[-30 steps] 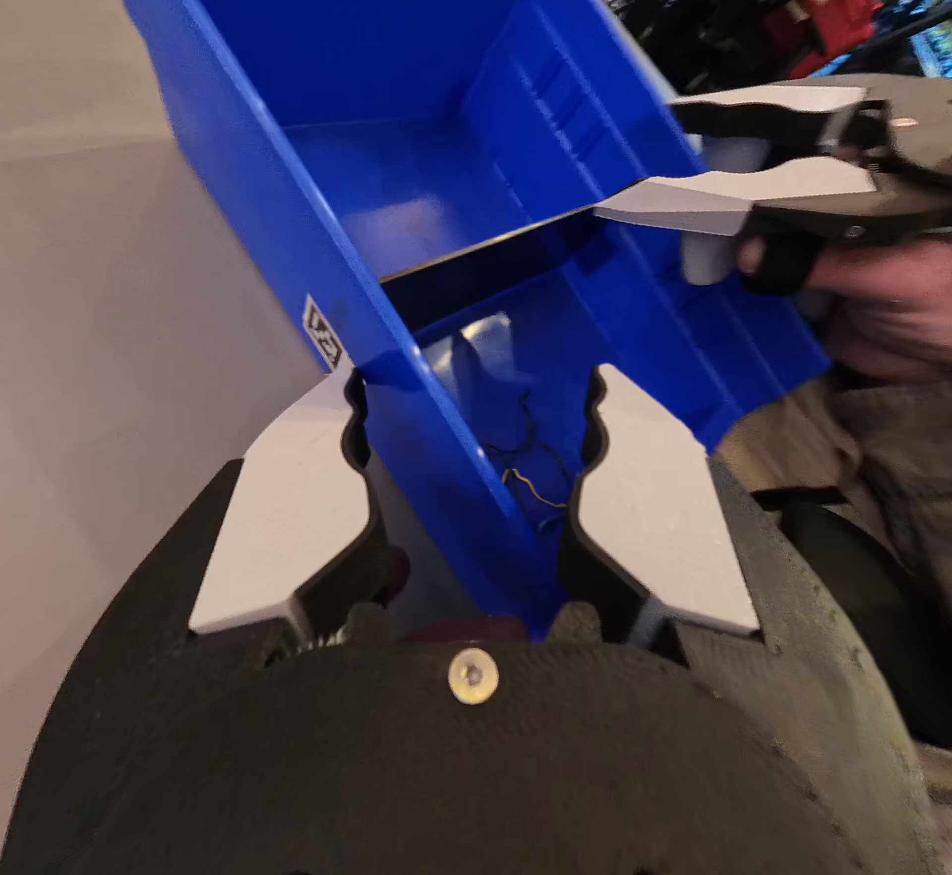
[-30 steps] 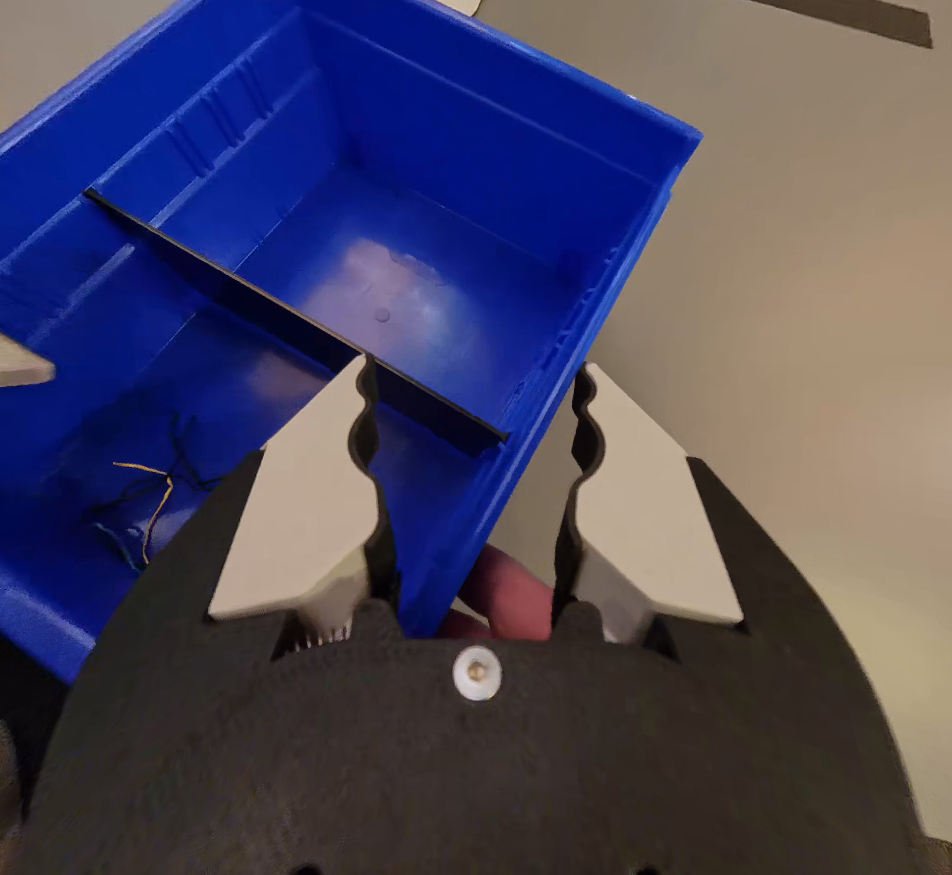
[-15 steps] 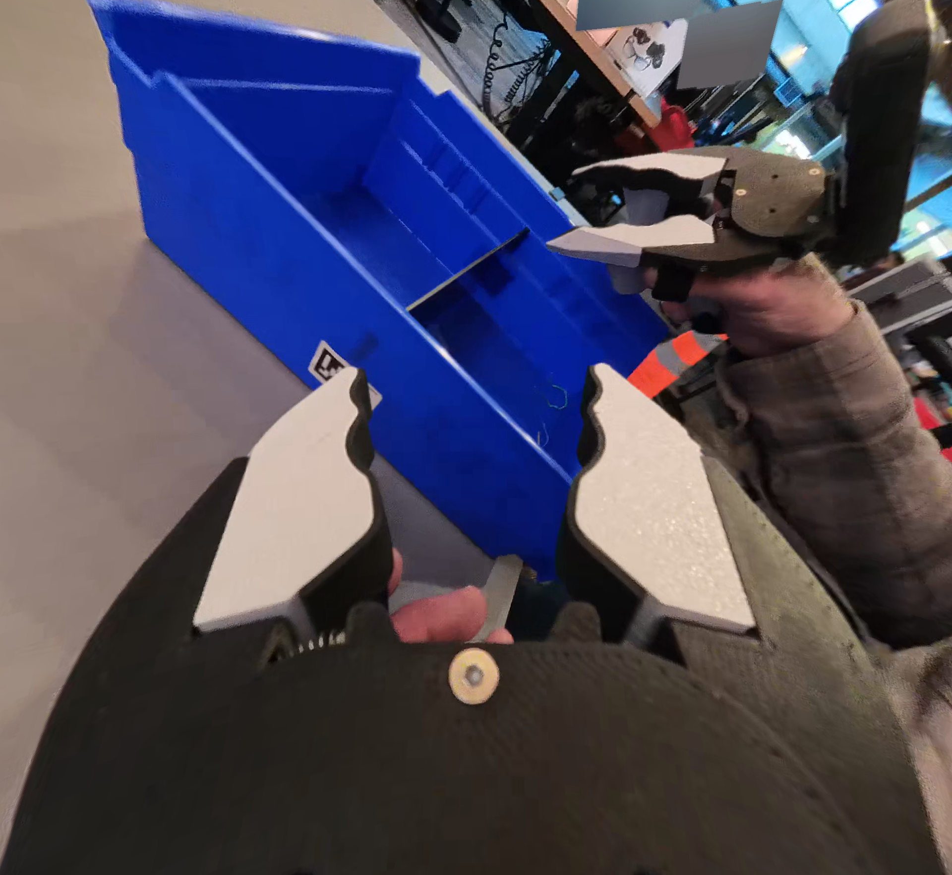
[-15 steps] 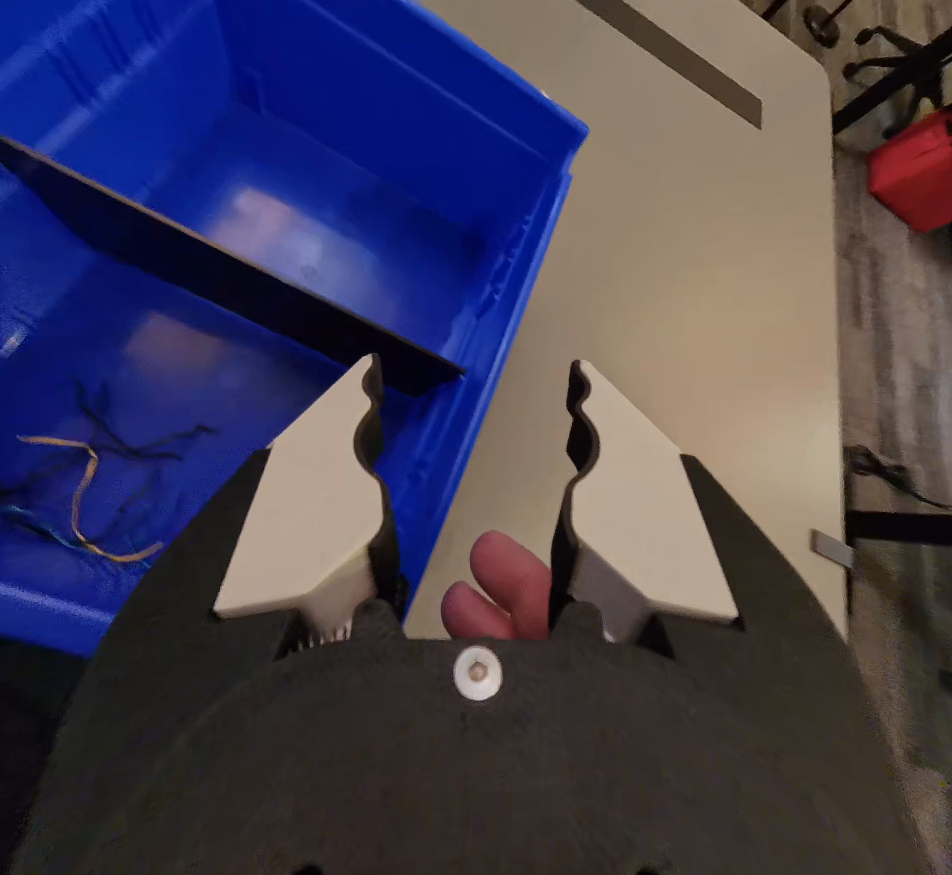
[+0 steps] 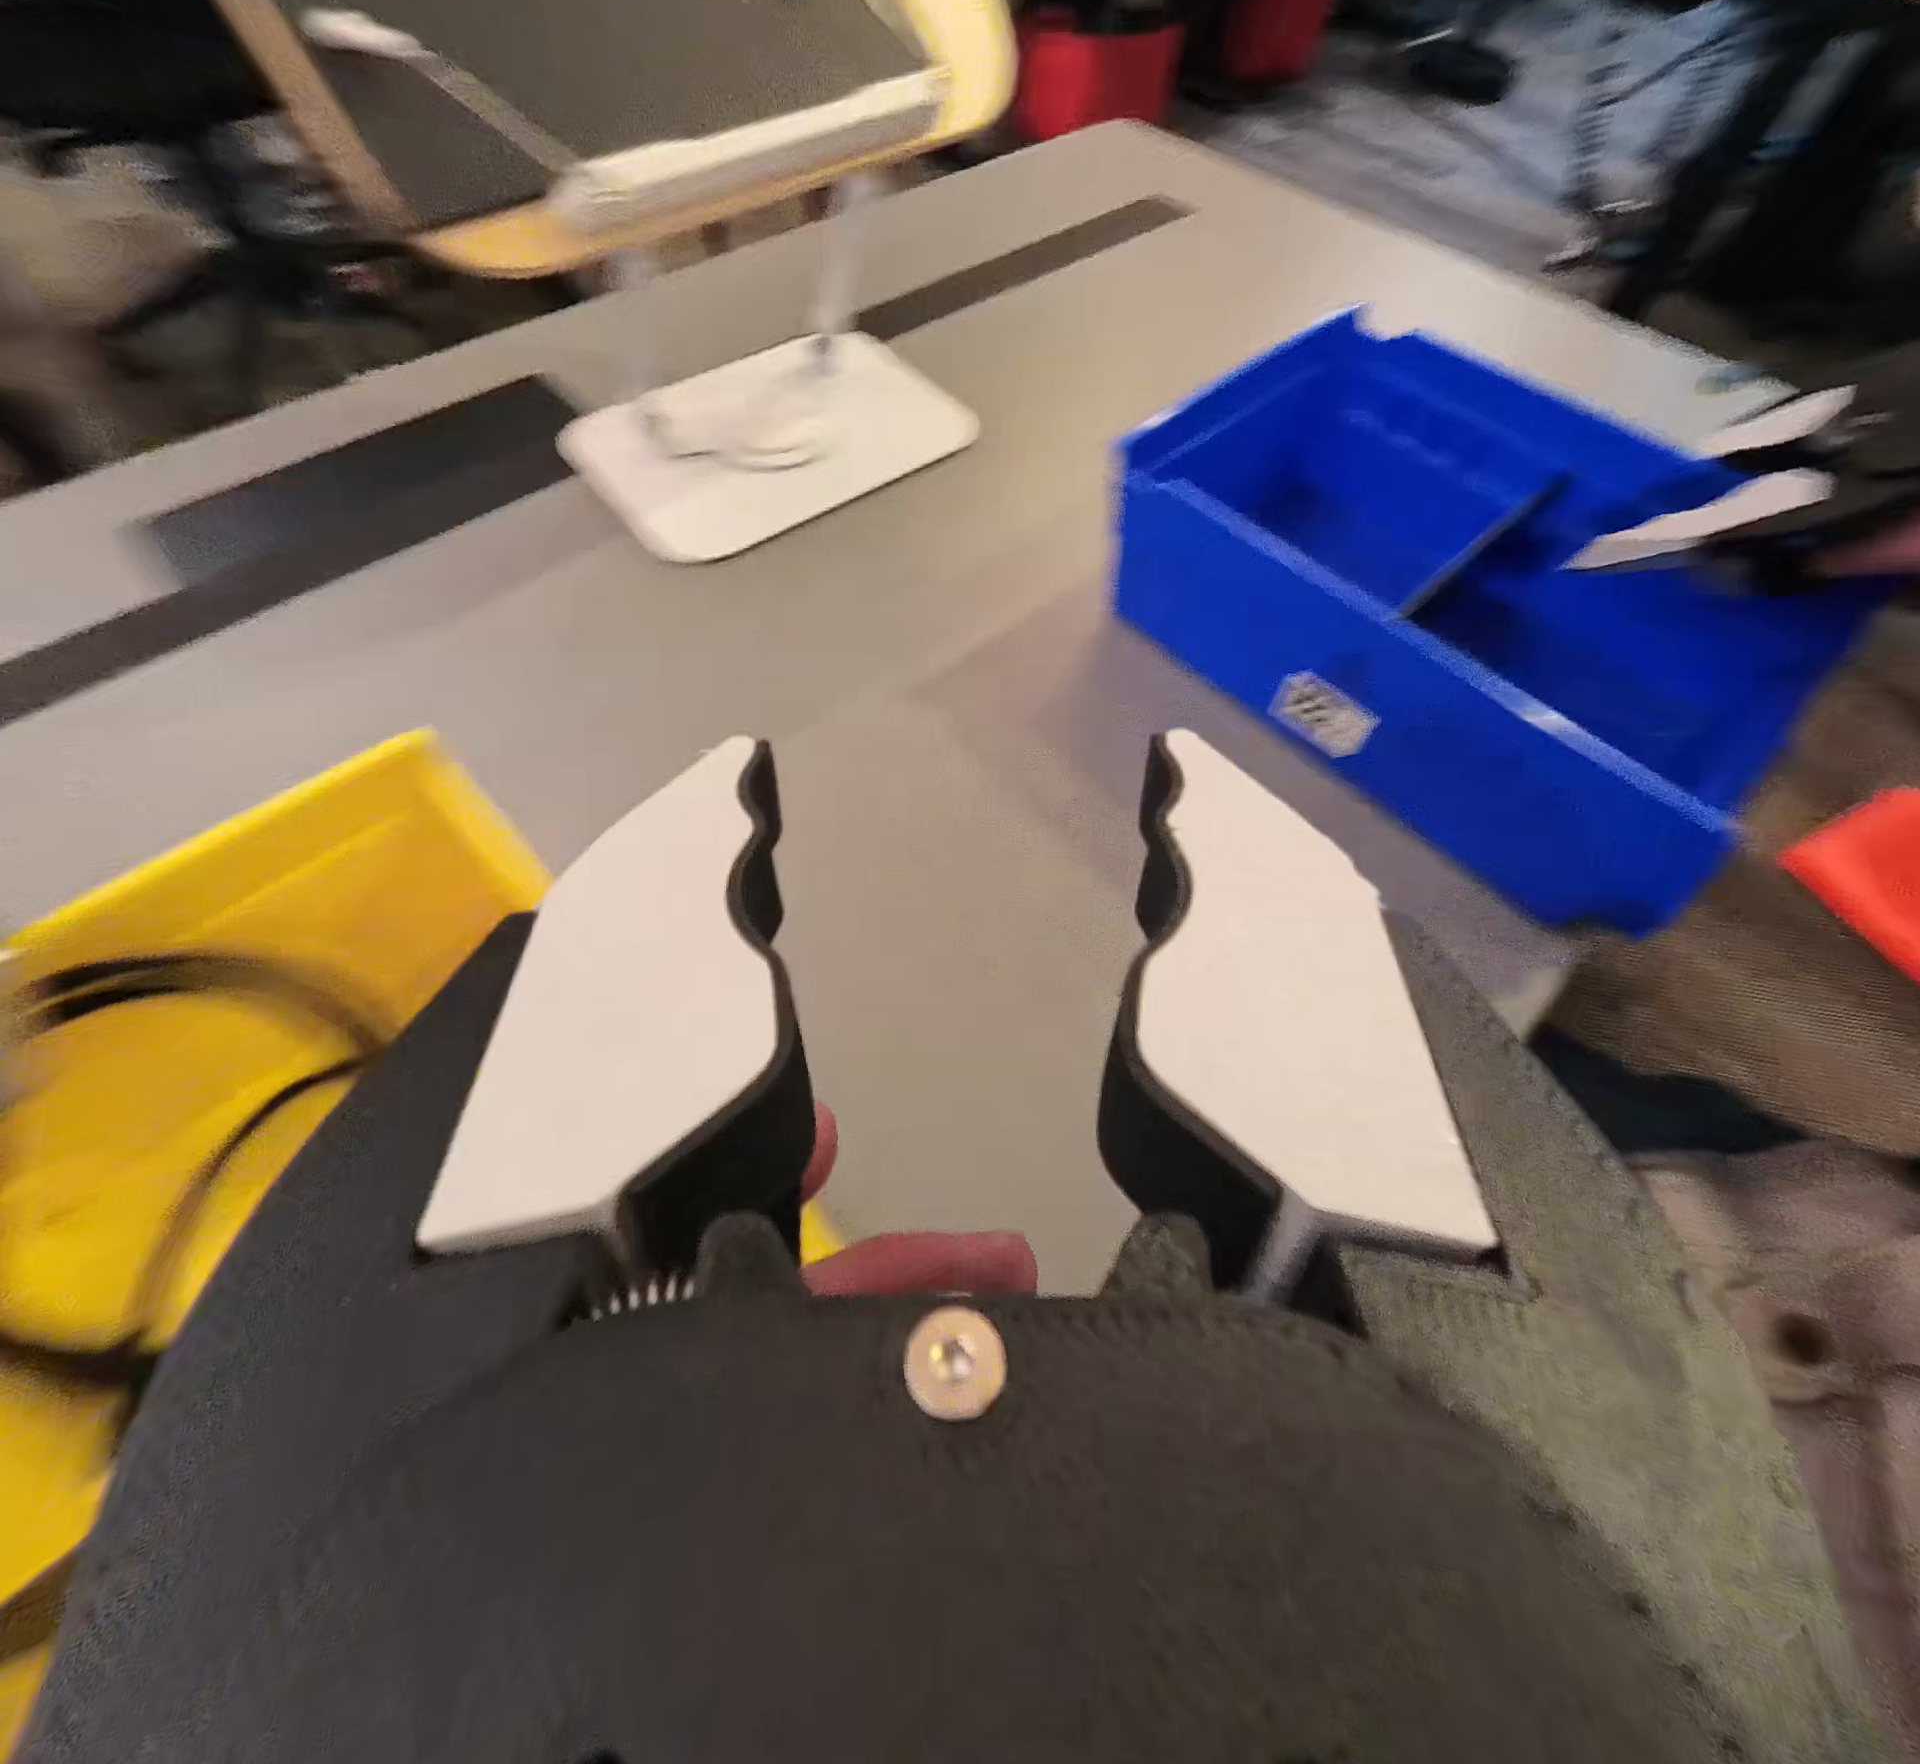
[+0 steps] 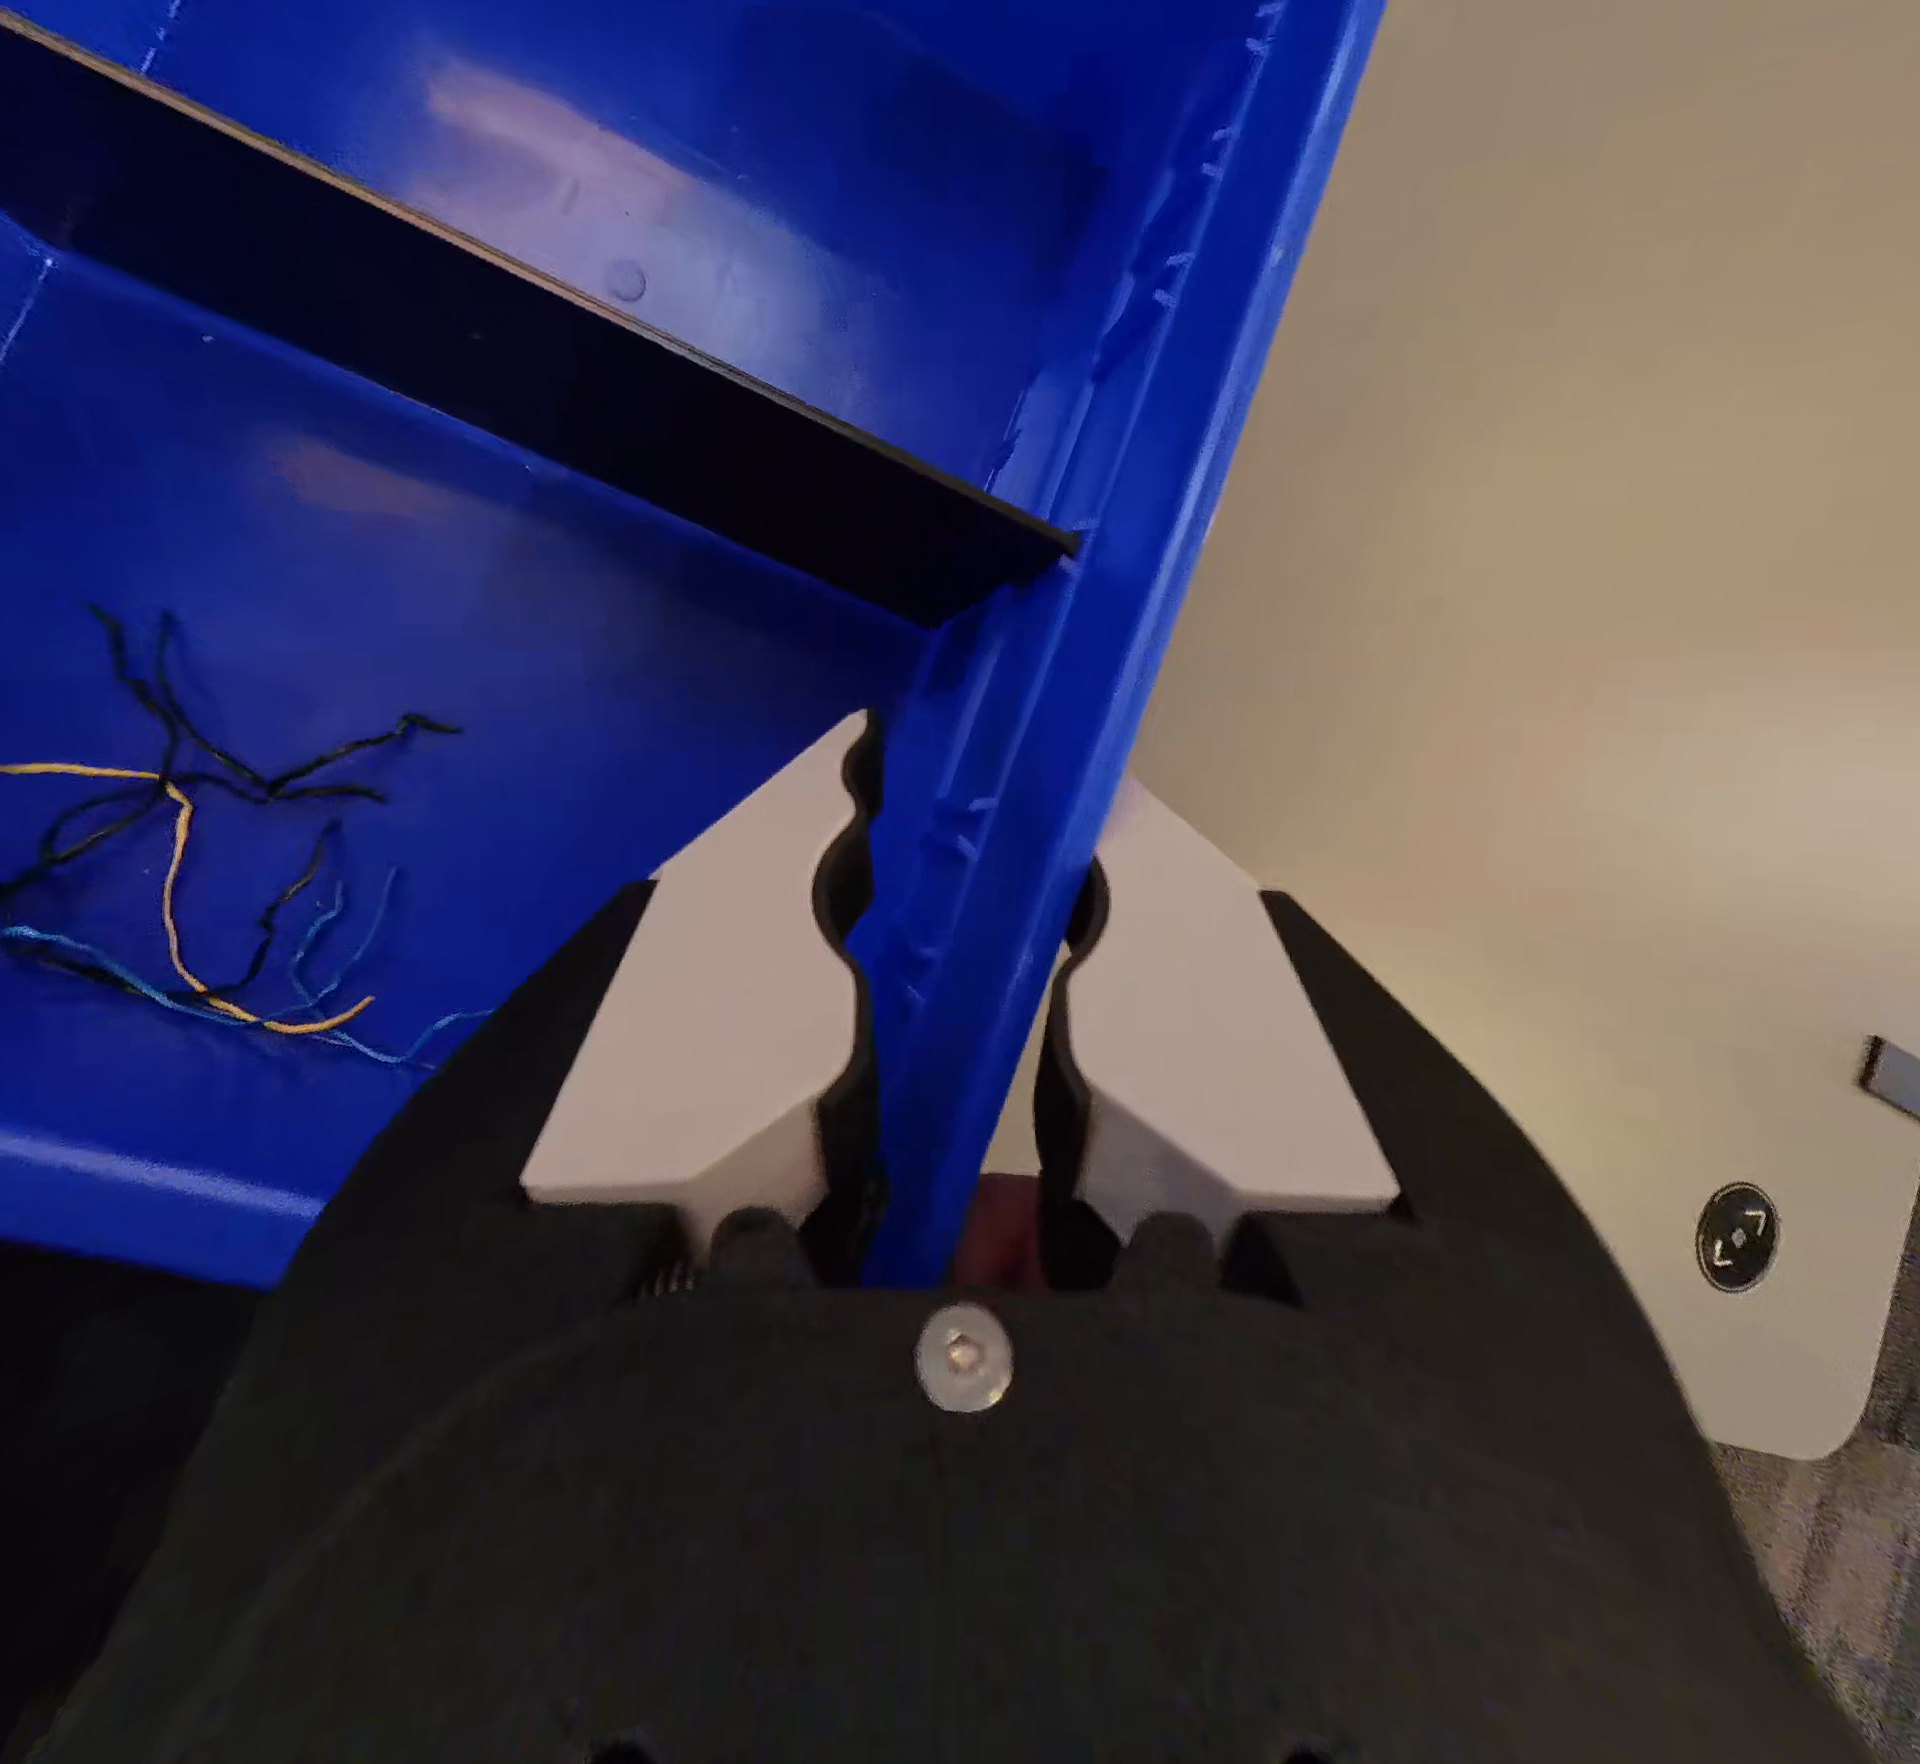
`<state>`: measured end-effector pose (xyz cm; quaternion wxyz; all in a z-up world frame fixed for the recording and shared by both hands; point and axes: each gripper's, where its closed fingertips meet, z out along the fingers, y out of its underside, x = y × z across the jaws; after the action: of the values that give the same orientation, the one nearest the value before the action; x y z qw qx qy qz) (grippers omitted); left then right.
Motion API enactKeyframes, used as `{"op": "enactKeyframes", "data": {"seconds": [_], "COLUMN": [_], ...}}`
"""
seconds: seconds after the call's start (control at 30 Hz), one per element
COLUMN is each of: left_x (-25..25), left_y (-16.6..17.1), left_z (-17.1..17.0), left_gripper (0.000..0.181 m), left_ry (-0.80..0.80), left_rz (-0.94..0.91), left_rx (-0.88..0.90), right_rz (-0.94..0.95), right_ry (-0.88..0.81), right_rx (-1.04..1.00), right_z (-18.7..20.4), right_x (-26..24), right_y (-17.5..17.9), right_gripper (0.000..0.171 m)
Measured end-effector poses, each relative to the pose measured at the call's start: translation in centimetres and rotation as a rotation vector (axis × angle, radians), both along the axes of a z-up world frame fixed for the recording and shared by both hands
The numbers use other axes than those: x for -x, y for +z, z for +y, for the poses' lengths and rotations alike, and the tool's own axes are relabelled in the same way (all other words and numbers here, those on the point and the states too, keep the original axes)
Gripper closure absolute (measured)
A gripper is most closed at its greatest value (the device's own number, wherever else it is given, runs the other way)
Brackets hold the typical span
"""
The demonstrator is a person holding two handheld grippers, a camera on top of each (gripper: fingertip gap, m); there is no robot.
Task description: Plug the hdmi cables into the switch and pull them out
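Swung left gripper (image 5: 956,769) off bin (image 5: 1455,738), jaws apart, empty | right gripper (image 6: 977,779) clamped on bin wall (image 6: 997,883)

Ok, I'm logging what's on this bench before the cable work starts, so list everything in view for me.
blue bin: one, blue, right side of the table, its side wall between the right jaws
divider: one, black, across the blue bin
loose threads: a few, black, yellow and blue, on the bin floor in the near compartment
yellow bin: one, yellow, near left, a dark cable inside
stand base: one, white, mid table
framed panel: one, yellow-edged, above the base, blurred
table: one, grey, dark strip across it
left gripper: one, black with pale fingers, jaws apart, empty
right gripper: one, same make, closed on the blue bin's wall
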<state>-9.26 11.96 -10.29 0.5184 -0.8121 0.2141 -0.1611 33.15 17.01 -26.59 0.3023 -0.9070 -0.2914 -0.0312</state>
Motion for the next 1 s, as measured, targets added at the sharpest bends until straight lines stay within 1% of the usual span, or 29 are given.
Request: {"op": "enactKeyframes", "data": {"seconds": [0.1,0.23,0.4,0.47,0.53,0.6,0.7,0.77,0.8,0.87,1.0], "left_x": [9.5,20.7,27.0,28.6,29.1,28.9,29.0,28.8,28.8,29.5,29.9], "left_y": [-0.3,-3.6,-8.2,-9.8,-11.4,-12.7,-13.6,-13.8,-13.8,-13.8,-13.8], "left_z": [-0.5,-3.1,-5.8,-6.4,-6.8,-7.0,-6.8,-6.5,-6.4,-6.5,-7.0], "left_gripper": [0.114,0.11,0.104,0.105,0.11,0.122,0.142,0.162,0.169,0.169,0.171], "left_ry": [0.227,0.476,0.601,0.632,0.633,0.611,0.602,0.585,0.578,0.596,0.601], "left_rz": [0.196,0.416,0.403,0.415,0.38,0.367,0.354,0.306,0.314,0.348,0.287], "left_rx": [-0.006,0.145,0.3,0.343,0.391,0.424,0.426,0.411,0.396,0.388,0.401], "right_rz": [0.039,0.064,0.05,0.041,0.041,0.044,0.039,0.03,0.029,0.024,0.014], "right_ry": [-0.005,-0.005,0.0,0.001,0.001,0.003,0.001,-0.005,-0.01,-0.02,-0.034], "right_rx": [0.015,0.032,0.052,0.056,0.06,0.061,0.064,0.064,0.063,0.061,0.06], "right_z": [0.3,0.7,1.2,1.4,1.5,1.6,1.8,2.0,2.1,2.2,2.5], "right_x": [-0.3,-1.0,-2.1,-2.6,-2.9,-3.1,-3.7,-4.2,-4.4,-5.0,-6.3], "right_y": [0.1,0.1,0.0,0.0,0.0,0.0,0.0,0.0,0.0,0.0,0.0], "right_gripper": [0.153,0.159,0.161,0.161,0.161,0.161,0.161,0.16,0.16,0.16,0.159]}}
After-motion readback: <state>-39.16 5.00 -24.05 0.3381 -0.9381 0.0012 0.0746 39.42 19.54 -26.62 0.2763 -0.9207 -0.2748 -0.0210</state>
